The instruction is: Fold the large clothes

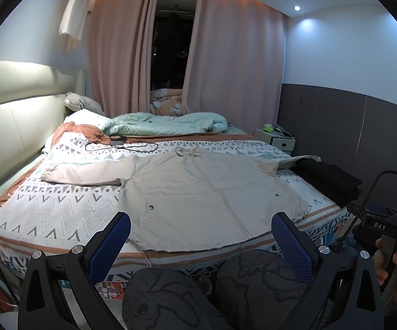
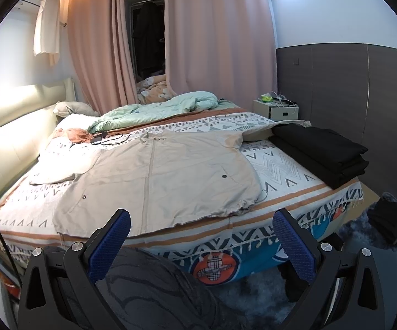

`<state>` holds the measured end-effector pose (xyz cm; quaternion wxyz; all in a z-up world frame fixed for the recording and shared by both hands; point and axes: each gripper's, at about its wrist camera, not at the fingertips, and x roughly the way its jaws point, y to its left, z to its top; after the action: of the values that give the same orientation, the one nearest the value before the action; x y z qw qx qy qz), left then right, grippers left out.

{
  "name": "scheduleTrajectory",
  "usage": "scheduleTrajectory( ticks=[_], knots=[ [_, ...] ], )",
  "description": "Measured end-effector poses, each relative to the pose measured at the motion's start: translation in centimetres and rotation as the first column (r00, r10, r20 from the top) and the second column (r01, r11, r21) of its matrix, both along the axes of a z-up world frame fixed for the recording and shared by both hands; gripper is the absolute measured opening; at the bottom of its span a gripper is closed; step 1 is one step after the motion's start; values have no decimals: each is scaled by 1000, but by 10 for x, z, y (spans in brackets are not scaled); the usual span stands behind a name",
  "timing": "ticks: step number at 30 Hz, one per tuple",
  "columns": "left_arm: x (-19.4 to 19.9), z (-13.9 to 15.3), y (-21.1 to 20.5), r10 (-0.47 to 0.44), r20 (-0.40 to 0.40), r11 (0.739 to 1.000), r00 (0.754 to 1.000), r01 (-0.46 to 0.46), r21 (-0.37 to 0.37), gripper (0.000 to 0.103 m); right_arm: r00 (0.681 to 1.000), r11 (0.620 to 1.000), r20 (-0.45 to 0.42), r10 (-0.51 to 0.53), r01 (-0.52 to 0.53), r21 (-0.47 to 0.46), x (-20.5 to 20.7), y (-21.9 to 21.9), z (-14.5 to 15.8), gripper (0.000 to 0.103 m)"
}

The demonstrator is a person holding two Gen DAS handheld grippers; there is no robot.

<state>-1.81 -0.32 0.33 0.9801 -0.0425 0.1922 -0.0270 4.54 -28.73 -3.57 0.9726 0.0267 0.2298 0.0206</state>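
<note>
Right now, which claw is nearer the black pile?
Right. The right claw hangs by the bed corner nearest the black pile; the left claw faces the jacket's middle.

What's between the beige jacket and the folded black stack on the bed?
Only bare patterned bedspread lies between the beige jacket and the folded black stack; the right wrist view shows this best.

The near edge of the bed (image 2: 281, 200) is bare in front of the jacket (image 1: 198, 189), giving open access to its hem. Left of the jacket, the patterned cover is bare below the spread sleeve (image 1: 88, 174). On the right, a folded black stack (image 2: 319, 151) lies on the other sleeve. Behind the collar lies a cable (image 1: 121, 145), then a green quilt (image 1: 168, 122).
</note>
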Motion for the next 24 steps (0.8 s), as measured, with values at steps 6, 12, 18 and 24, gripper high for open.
scheduleTrajectory(
  ticks=[6, 12, 18, 24],
  knots=[
    [-1, 1, 0, 2, 8, 1000, 1000, -2, -2, 102, 1000, 1000, 9, -4, 4, 11, -1, -9, 5, 103],
    [-1, 1, 7, 22, 2, 1000, 1000, -22, -16, 102, 1000, 1000, 6, -6, 6, 23, -1, -12, 6, 103],
    [-1, 4, 12, 40, 5, 999, 999, -39, -23, 102, 1000, 1000, 9, -1, 0, 26, 0, -13, 7, 103],
    [0, 4, 12, 47, 3, 999, 999, -47, -13, 102, 1000, 1000, 4, 14, -14, 27, 7, -8, 7, 103]
  ],
)
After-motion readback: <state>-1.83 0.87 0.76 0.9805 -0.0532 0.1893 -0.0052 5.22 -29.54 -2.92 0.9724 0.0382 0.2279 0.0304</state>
